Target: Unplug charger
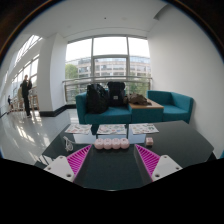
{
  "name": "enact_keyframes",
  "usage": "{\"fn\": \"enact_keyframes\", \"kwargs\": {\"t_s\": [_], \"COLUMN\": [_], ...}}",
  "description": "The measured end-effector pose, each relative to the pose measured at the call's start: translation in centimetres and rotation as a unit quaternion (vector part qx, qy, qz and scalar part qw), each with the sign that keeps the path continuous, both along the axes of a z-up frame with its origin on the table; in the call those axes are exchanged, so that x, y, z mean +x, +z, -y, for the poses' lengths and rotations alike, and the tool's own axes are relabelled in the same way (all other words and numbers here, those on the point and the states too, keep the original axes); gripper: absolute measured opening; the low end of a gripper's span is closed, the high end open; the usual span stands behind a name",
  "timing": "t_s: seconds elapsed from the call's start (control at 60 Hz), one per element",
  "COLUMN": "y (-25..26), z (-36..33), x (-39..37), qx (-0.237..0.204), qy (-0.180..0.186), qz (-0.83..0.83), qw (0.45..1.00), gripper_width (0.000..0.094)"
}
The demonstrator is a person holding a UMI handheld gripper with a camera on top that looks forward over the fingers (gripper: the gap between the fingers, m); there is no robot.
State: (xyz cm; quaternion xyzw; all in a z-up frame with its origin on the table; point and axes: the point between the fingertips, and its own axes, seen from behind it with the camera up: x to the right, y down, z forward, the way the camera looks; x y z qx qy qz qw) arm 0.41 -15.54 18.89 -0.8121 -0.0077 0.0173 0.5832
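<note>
My gripper (112, 158) is open, its pink pads (79, 157) spread wide over a dark glossy table (112, 172). Just ahead of the fingertips, centred between them, a pale pink-white block (111, 145) with a row of several rounded bumps lies on the table. It looks like a socket strip or charger, but I cannot tell plugs or a cable on it. The fingers do not touch it.
Several printed sheets (112, 129) lie along the table's far edge. Beyond stands a teal sofa (170, 102) with black backpacks (98, 98) on it, before large windows. A person (26, 92) stands far off by the windows to the side of the sofa.
</note>
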Motion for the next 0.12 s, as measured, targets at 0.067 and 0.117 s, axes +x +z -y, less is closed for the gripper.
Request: {"fn": "enact_keyframes", "kwargs": {"t_s": [0.067, 0.117], "y": [0.11, 0.06], "z": [-0.17, 0.05], "x": [0.17, 0.11], "qx": [0.000, 0.000], "qy": [-0.001, -0.002], "qz": [0.002, 0.002], "qw": [1.000, 1.000], "gripper_width": [0.0832, 0.0833]}}
